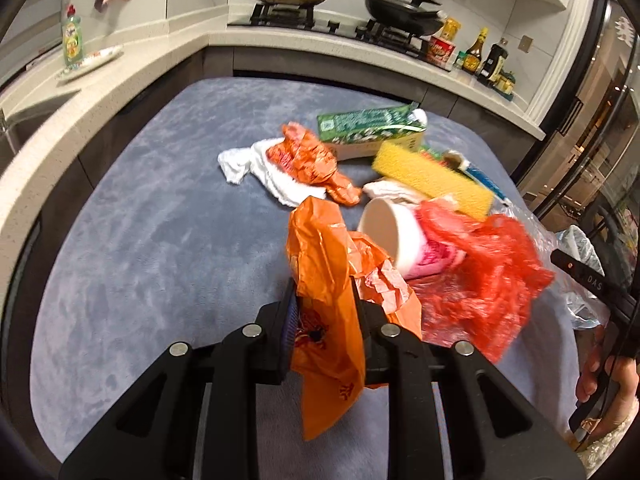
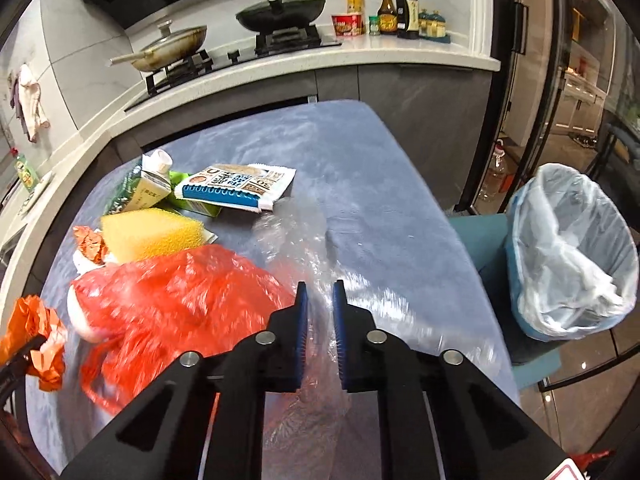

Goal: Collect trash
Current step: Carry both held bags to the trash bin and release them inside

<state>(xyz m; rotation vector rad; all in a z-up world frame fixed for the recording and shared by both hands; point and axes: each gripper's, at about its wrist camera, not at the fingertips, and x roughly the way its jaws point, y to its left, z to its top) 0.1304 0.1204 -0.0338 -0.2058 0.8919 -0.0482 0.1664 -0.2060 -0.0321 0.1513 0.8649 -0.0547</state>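
My left gripper [image 1: 324, 294] is shut on an orange plastic bag [image 1: 326, 280] and holds it above the blue-grey table [image 1: 160, 240]. My right gripper [image 2: 320, 300] is shut on a clear plastic bag [image 2: 316, 240] that trails over the table beside a red plastic bag [image 2: 180, 300]. The pile also holds a yellow sponge [image 2: 150, 238], a green carton [image 1: 368, 128], a white cup [image 1: 394, 236], an orange wrapper [image 1: 312, 162], white tissue [image 1: 256, 164] and a blue-white snack packet [image 2: 240, 186]. A lined blue trash bin [image 2: 572, 256] stands right of the table.
A kitchen counter [image 2: 380, 52] curves behind the table with a stove, two pans [image 2: 280, 14] and sauce bottles [image 2: 404, 8]. A dish soap bottle [image 1: 72, 36] stands on the left counter. A glass door [image 2: 560, 80] is at the right.
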